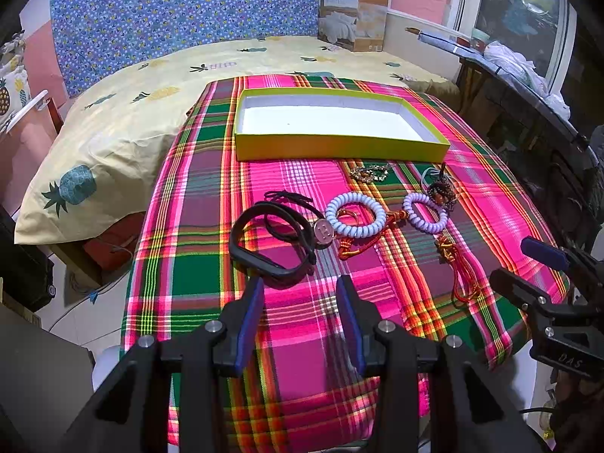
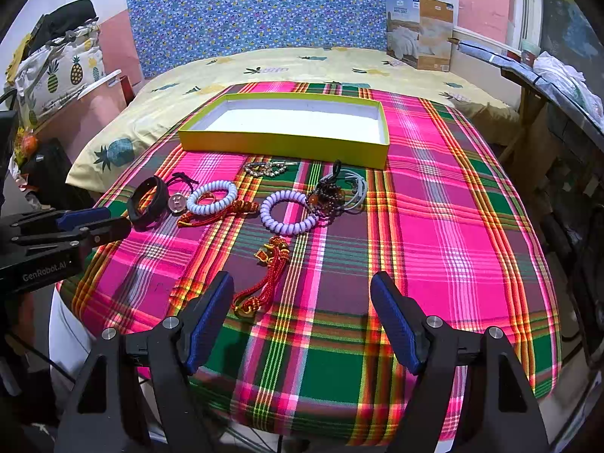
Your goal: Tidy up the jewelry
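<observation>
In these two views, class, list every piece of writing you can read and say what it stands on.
"GenRobot.AI": body of the left tool.
"DAS": body of the right tool.
"H": round pendant beside the black band.
Bedding box on the bed: heading looks like "QUILT"; the rest is too small to read.

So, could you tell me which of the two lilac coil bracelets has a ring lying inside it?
The left coil, beside the round pendant; a gold ring sits inside its loop. The right coil encloses only cloth.
</observation>
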`<state>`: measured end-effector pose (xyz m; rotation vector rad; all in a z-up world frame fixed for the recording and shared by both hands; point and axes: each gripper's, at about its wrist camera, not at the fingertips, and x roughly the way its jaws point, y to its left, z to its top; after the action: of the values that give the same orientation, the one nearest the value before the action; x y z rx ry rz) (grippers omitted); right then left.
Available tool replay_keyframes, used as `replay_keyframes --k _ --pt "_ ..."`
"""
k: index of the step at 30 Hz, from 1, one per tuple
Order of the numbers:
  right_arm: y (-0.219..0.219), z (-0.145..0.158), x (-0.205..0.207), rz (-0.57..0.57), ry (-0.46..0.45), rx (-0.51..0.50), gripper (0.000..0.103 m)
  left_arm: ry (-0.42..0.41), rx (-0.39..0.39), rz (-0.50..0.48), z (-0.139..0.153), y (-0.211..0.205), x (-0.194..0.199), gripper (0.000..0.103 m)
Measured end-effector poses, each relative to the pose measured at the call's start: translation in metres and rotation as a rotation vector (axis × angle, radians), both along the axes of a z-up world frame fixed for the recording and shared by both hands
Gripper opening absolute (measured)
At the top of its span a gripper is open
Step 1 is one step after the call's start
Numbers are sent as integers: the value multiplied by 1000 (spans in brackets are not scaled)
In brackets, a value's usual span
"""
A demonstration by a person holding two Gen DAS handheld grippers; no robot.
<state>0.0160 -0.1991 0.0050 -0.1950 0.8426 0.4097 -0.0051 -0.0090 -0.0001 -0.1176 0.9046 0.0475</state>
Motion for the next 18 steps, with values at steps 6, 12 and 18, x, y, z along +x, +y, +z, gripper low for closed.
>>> replay_keyframes --k 6,12,18 --pt "1 0 0 0 0 0 75 1 2 1 -1 0 1 41" --pt "1 0 0 0 0 1 75 1 2 2 -1 0 1 41" --pt "1 0 0 0 0 1 75 3 1 2 -2 1 1 41"
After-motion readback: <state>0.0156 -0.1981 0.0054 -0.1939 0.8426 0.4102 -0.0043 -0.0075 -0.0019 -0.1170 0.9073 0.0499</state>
